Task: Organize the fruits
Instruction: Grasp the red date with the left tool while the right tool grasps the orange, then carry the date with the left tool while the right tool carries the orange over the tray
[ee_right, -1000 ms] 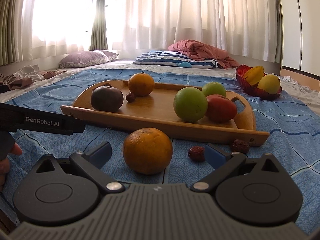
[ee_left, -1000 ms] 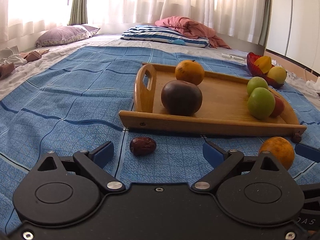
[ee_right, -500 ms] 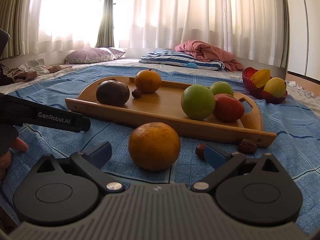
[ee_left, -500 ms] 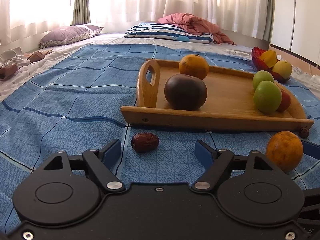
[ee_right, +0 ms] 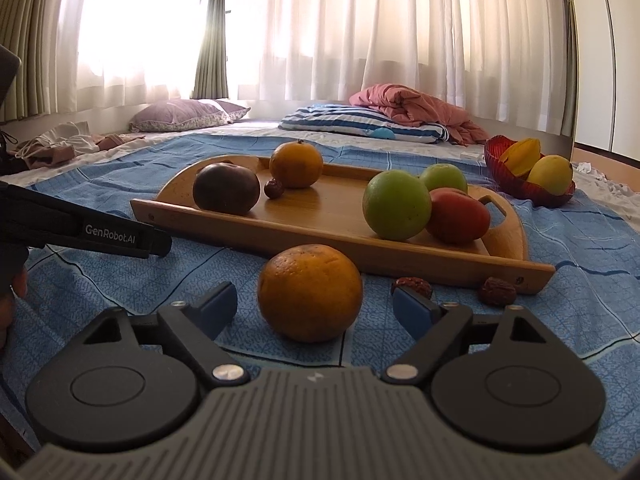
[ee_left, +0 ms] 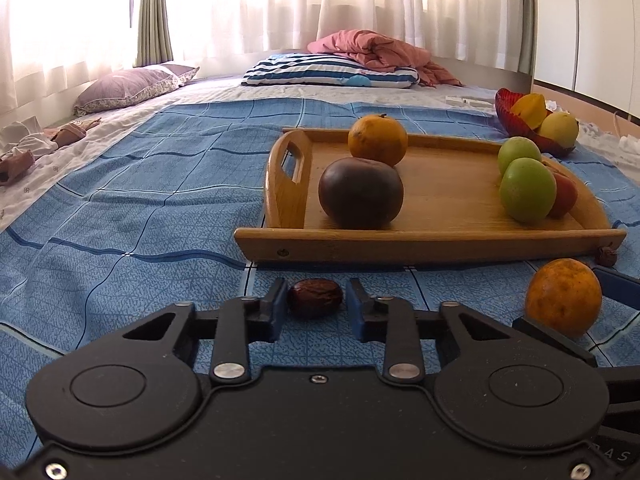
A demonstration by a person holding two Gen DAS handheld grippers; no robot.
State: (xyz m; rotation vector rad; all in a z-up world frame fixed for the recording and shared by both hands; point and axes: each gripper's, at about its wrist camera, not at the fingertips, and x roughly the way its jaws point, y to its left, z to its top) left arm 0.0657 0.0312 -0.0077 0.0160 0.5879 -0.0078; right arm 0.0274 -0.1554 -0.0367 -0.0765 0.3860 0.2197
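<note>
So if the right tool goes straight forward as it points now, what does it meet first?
Most likely the loose orange, lying on the blue cloth between the open right tool's fingers, before the wooden tray.

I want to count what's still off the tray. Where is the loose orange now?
The loose orange lies on the blue bedspread just before the wooden tray's near rim, between the open fingers of the right gripper.
</note>
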